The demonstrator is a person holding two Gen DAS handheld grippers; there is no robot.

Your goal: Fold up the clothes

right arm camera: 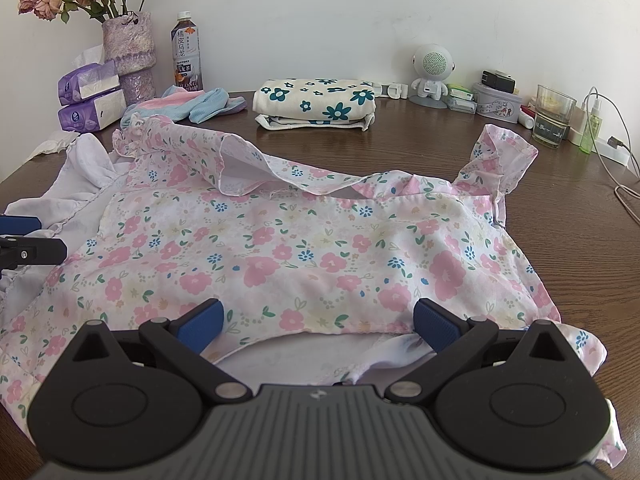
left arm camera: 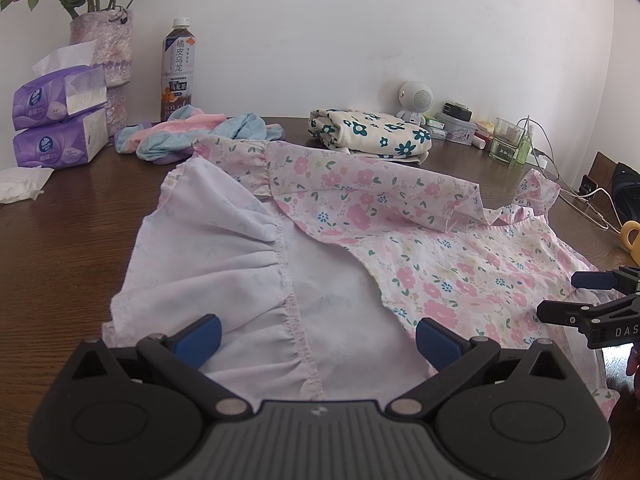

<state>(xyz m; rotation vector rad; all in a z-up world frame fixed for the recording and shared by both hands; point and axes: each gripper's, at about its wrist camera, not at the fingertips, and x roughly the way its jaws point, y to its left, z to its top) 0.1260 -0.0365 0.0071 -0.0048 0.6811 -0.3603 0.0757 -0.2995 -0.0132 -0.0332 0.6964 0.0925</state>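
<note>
A thin pink floral-print dress with ruffled sleeves (right arm camera: pixel 304 248) lies spread across the dark brown wooden table (right arm camera: pixel 440 140), partly folded: one sleeve panel is turned in over the chest, and the pale, unprinted inside of the skirt and its gathered seam (left arm camera: pixel 280 280) face up on the left side. Both handheld grippers hover at the near edge of the garment with nothing in them.

The risk from here looks like a poor grab. The cloth is light and slack, so a pinch at the hem may catch only the top layer, leaving the layer beneath on the table and pulling the fold crooked. The turned-in sleeve also sits loosely, with its edge curling upward, and a quick lift could flip it back open. Behind the dress, a folded cream cloth with dark teal flowers (right arm camera: pixel 316 104) and a crumpled pink and blue garment (left arm camera: pixel 192 132) lie near enough that a wide sweep might drag them along.

The left gripper (left arm camera: pixel 318 336) stands wide open over the pale lining, its blue pads (left arm camera: pixel 200 336) apart on either side of the gathered seam; whether they touch the fabric cannot be told. The right gripper (right arm camera: pixel 318 322) is likewise spread wide above the printed hem, where the white lining shows beneath a curved edge, and it grips nothing. In the left wrist view its tips appear at the right margin, just beside the dress's side.
</note>
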